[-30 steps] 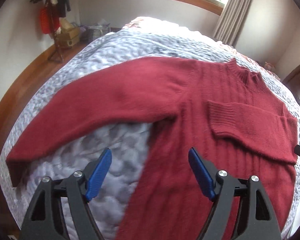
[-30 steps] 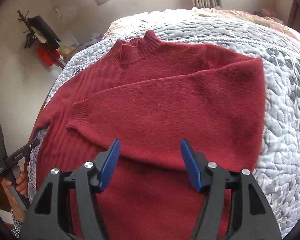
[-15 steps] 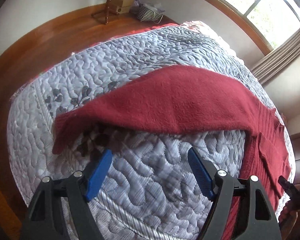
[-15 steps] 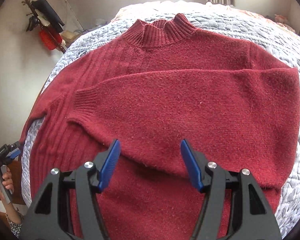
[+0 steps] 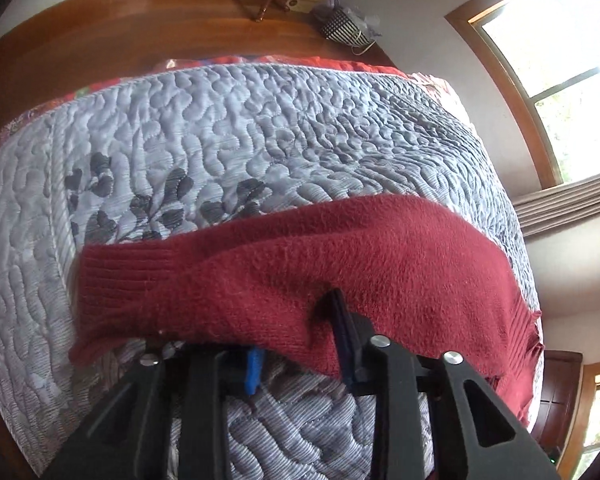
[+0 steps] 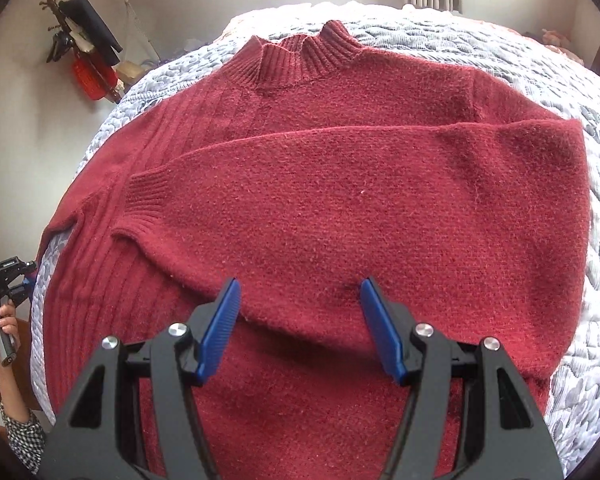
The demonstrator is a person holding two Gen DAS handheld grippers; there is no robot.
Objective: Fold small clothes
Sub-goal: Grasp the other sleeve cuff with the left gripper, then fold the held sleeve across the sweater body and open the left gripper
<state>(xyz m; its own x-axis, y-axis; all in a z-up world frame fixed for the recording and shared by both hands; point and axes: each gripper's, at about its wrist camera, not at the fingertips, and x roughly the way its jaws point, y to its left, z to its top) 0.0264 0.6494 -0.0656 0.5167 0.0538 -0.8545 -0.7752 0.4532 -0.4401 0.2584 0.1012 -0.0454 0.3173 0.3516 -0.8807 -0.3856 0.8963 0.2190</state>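
Both grippers low over sweater [image 6: 340, 200]

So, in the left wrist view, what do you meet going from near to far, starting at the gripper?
Left gripper → red sweater sleeve → grey quilted bedspread → wooden floor → striped basket by the wall.

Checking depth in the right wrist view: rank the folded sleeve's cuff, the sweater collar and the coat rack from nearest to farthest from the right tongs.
1. Folded sleeve's cuff, just ahead, left.
2. Sweater collar, far end of the sweater.
3. Coat rack, beyond the bed, by the wall at upper left.
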